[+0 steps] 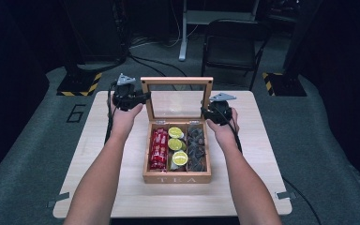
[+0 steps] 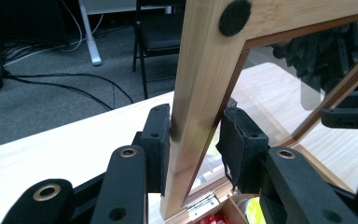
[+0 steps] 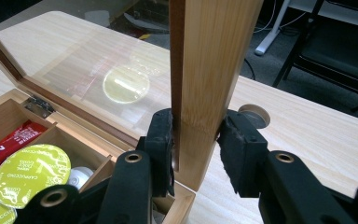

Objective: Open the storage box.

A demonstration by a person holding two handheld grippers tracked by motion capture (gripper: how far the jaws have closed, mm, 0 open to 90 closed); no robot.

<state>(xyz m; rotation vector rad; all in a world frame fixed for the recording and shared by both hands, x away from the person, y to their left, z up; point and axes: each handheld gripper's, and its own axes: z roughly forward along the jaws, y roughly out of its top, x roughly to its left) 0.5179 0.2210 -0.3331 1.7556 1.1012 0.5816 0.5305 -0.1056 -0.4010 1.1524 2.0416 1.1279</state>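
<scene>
Wooden lid [image 1: 176, 82] upright, both tools clamping

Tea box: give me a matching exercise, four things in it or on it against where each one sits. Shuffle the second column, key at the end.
Things
1. red packets
2. green-topped capsules
3. left gripper
4. right gripper

Places
A. middle compartment of the box
B. clamped on the right side of the lid frame
C. left compartment
D. clamped on the left side of the lid frame

Pairs: 1-C, 2-A, 3-D, 4-B
</scene>
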